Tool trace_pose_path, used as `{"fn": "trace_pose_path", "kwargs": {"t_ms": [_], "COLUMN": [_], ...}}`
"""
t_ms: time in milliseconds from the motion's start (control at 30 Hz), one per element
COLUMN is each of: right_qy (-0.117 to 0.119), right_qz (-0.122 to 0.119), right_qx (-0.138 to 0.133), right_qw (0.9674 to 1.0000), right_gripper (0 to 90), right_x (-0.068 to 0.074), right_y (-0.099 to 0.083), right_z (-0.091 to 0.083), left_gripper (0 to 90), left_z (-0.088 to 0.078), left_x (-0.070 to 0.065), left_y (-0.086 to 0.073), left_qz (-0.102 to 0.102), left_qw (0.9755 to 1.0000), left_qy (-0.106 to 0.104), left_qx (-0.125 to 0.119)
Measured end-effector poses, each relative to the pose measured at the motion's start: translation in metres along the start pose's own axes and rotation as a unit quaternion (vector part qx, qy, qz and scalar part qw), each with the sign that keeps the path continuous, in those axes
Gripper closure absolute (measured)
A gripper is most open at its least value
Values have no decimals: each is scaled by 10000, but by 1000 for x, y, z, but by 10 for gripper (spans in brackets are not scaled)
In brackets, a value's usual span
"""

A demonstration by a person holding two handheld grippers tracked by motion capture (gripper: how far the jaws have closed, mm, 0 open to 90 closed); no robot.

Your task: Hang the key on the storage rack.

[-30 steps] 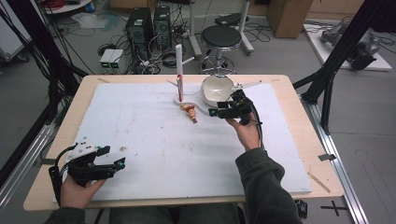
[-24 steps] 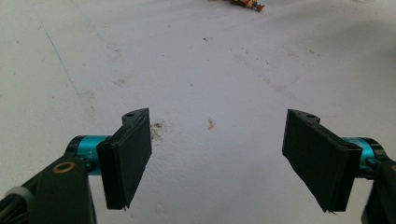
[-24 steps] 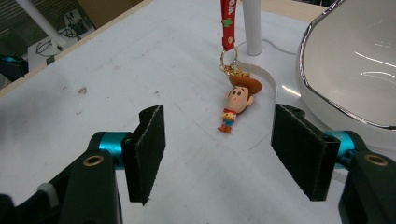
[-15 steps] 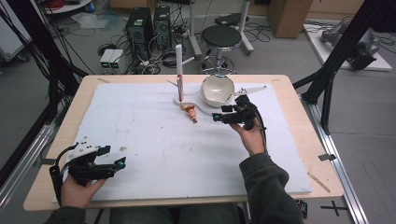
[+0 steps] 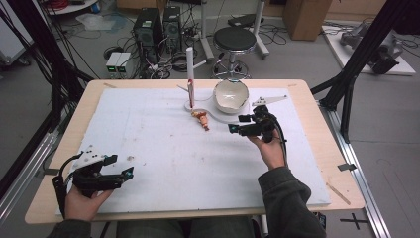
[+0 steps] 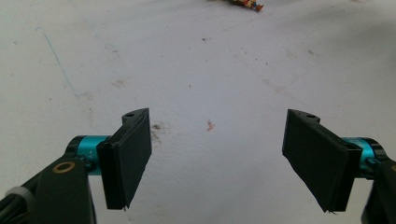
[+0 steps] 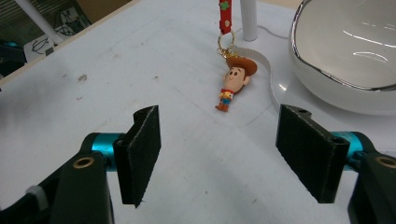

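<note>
The small cowboy-figure keychain on a red strap (image 7: pixel 232 81) is lying just ahead of the right gripper (image 7: pixel 219 156), whose jaws have just been opening, nothing between them; the left gripper (image 6: pixel 219 161) is gaping empty too.

Two black jaws spread wide on the right gripper (image 7: pixel 217 156), just been opening, nothing between them. Little cowboy keychain figure (image 7: pixel 232 83) lying flat just beyond, red strap (image 7: pixel 225 14) above it, shiny white bowl (image 7: pixel 345 51) right beside it.
</note>
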State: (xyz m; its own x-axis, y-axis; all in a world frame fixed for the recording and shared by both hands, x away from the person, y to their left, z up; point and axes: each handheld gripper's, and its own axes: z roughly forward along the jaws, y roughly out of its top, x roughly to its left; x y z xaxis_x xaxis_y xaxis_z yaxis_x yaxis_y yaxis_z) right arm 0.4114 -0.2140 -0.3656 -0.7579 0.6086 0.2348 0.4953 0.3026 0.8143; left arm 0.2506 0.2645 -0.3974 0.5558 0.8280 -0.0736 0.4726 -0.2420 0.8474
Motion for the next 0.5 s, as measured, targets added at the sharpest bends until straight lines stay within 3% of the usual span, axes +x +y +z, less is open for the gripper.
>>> {"fn": "trace_pose_path", "kwargs": {"t_ms": [200,500], "right_qy": [1,37], "right_qz": [69,-63], "right_qx": [42,42], "right_qw": [10000,10000], "right_gripper": [270,249], "right_x": [1,9], "right_y": [-6,-7], "right_z": [-4,-12], "left_gripper": [244,243], "left_z": [0,0], "left_x": [0,0], "left_y": [0,0], "left_qz": [-8,-17], "left_qw": [10000,10000], "left_qy": [-13,7], "left_qx": [4,-11]}}
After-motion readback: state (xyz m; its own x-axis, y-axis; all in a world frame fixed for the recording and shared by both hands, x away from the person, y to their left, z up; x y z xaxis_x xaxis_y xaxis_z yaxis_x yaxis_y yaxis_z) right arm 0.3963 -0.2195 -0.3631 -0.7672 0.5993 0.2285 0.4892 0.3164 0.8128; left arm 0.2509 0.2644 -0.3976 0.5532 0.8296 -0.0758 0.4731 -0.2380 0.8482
